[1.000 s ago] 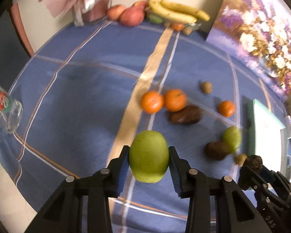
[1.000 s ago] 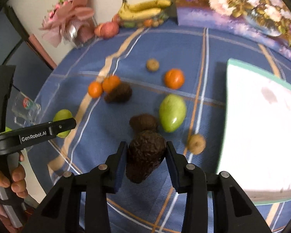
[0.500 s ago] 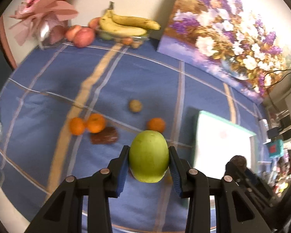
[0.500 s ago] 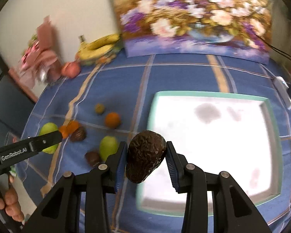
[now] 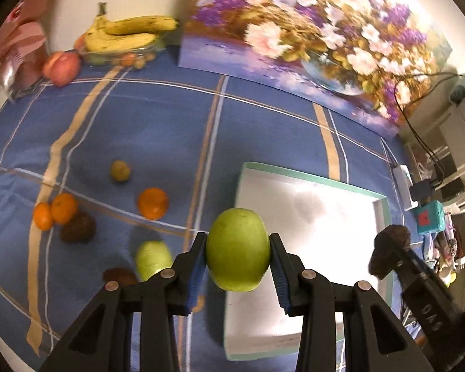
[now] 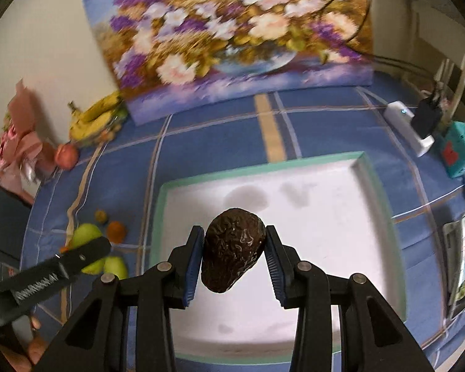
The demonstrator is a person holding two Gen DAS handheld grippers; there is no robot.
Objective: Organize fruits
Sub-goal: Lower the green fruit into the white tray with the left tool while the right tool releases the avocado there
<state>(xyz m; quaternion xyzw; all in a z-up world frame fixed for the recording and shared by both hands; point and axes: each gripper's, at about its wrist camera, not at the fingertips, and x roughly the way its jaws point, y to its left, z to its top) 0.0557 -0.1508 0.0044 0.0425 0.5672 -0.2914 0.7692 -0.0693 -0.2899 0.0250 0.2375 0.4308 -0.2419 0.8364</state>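
Note:
My left gripper point(image 5: 237, 263) is shut on a green mango point(image 5: 237, 248) and holds it in the air above the left edge of the white tray point(image 5: 310, 179). My right gripper point(image 6: 234, 260) is shut on a dark wrinkled avocado point(image 6: 232, 248) above the middle of the tray point(image 6: 263, 164). On the blue cloth left of the tray lie another green mango point(image 5: 152, 259), three oranges point(image 5: 153, 203), dark avocados point(image 5: 77, 231) and a small brownish fruit point(image 5: 120, 170). The right gripper with its avocado point(image 5: 389, 252) shows at the right of the left wrist view.
A flower painting point(image 6: 232, 37) leans on the wall behind the tray. A bowl with bananas point(image 5: 124, 35), a red apple point(image 5: 62, 66) and a pink bouquet point(image 5: 12, 52) stand at the back left. A power strip point(image 6: 409, 130) and a teal box point(image 6: 460, 148) lie right of the tray.
Both grippers have swung right from the loose fruit toward the tray, each still holding its fruit. The right gripper now hangs over the tray's middle.

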